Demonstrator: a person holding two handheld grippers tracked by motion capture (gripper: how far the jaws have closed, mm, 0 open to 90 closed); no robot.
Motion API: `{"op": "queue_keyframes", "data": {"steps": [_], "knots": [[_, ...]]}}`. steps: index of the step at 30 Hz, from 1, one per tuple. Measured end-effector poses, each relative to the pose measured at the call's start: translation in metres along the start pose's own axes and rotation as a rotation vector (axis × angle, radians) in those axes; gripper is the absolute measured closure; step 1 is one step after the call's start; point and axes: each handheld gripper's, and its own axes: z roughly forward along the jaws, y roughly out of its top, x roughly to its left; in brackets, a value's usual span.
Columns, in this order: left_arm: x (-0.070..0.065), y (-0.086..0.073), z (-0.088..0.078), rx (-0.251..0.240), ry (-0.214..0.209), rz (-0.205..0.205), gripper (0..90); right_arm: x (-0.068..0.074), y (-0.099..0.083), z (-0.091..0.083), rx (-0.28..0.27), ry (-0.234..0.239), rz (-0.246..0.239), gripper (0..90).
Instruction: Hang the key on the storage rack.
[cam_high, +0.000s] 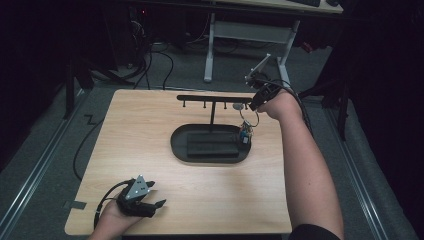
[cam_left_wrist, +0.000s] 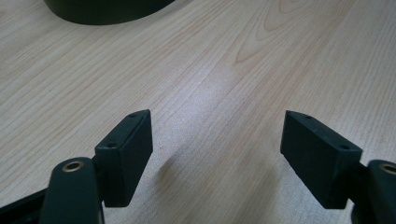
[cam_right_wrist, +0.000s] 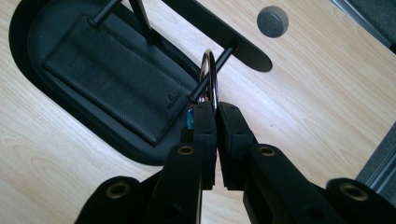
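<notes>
Both grippers are black: the left gripper (cam_high: 161, 203) carries a grey three-cornered plate (cam_high: 139, 187) and a black cable (cam_high: 104, 200); brass-ringed screw holes (cam_right_wrist: 186, 150) mark the right gripper (cam_right_wrist: 217, 112).

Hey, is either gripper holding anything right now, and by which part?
The right gripper is shut on a metal key ring, pinching the lower part of the loop beside a peg of the black rack. The left gripper is open, holding nothing.

A silver key ring (cam_right_wrist: 209, 77) is pinched between the nearly closed jaws of the right gripper (cam_right_wrist: 216, 122), the ring looped around a peg (cam_right_wrist: 212, 73) of the black rack bar (cam_right_wrist: 224, 37). A blue tag (partly hidden) (cam_right_wrist: 189, 119) is seen beside the jaws. A black wallet (cam_right_wrist: 112, 77) lies in the oval tray (cam_right_wrist: 32, 42) on the wooden table (cam_right_wrist: 317, 93).
</notes>
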Motion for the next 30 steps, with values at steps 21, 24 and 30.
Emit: {"op": "queue_keyframes", "data": {"steps": [21,24,30], "knots": [[0.0,0.002,-0.001,-0.006,-0.002,0.001,25.8,0.017,-0.041,-0.012,-0.18,-0.086,0.06,35.3],[-0.002,0.002,-0.001,0.0,-0.001,0.004,25.7,0.02,-0.051,-0.011,-0.215,-0.077,0.077,29.4],[-0.001,0.002,0.0,0.004,0.003,0.002,25.7,0.025,-0.063,-0.004,-0.239,-0.078,0.091,24.0]]}}
